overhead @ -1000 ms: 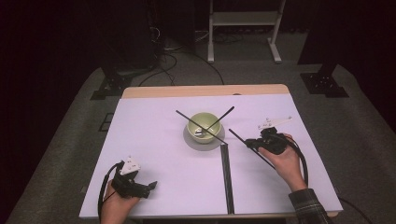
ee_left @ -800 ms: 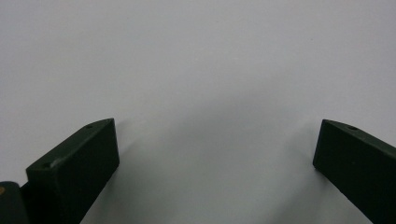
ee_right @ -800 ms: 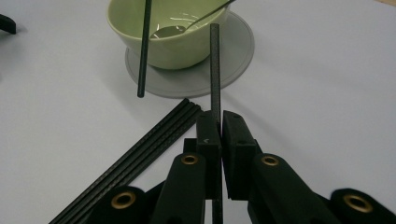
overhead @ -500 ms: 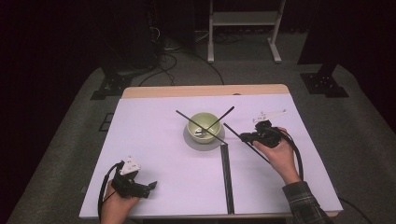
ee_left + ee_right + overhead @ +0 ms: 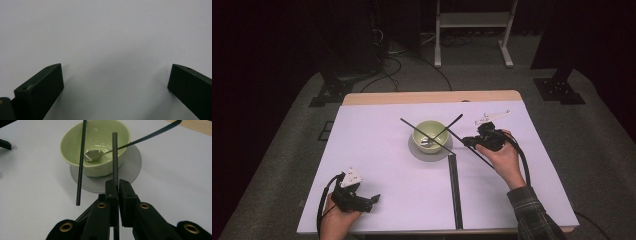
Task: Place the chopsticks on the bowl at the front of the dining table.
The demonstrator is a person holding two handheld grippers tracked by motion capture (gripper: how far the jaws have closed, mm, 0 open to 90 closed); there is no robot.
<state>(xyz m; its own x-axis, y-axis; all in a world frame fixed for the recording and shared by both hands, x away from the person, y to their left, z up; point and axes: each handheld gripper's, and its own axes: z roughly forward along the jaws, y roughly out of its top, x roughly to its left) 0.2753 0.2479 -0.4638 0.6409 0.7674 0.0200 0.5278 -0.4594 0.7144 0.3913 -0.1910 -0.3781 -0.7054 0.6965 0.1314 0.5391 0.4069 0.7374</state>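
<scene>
A pale green bowl (image 5: pixel 429 135) (image 5: pixel 96 147) stands on a grey round mat (image 5: pixel 443 150) at mid table. Inside it lies a metal spoon (image 5: pixel 93 155), its dark handle (image 5: pixel 455 121) rising over the far-right rim. One black chopstick (image 5: pixel 412 126) (image 5: pixel 81 162) lies slanted across the bowl. My right gripper (image 5: pixel 468 142) (image 5: pixel 116 186) is shut on a second black chopstick (image 5: pixel 114 155), whose tip reaches the bowl's near rim. At the front left, my left gripper (image 5: pixel 374 199) (image 5: pixel 115 77) rests open on the white table with nothing between its jaws.
A long black strip (image 5: pixel 454 190) lies on the white table (image 5: pixel 377 150), running from the mat toward the front edge. Beyond the table's wooden far edge (image 5: pixel 432 96) are a dark floor, cables and stand legs.
My right gripper has carried its chopstick leftward and away from the person, closer to the bowl. The left gripper has stayed put.
</scene>
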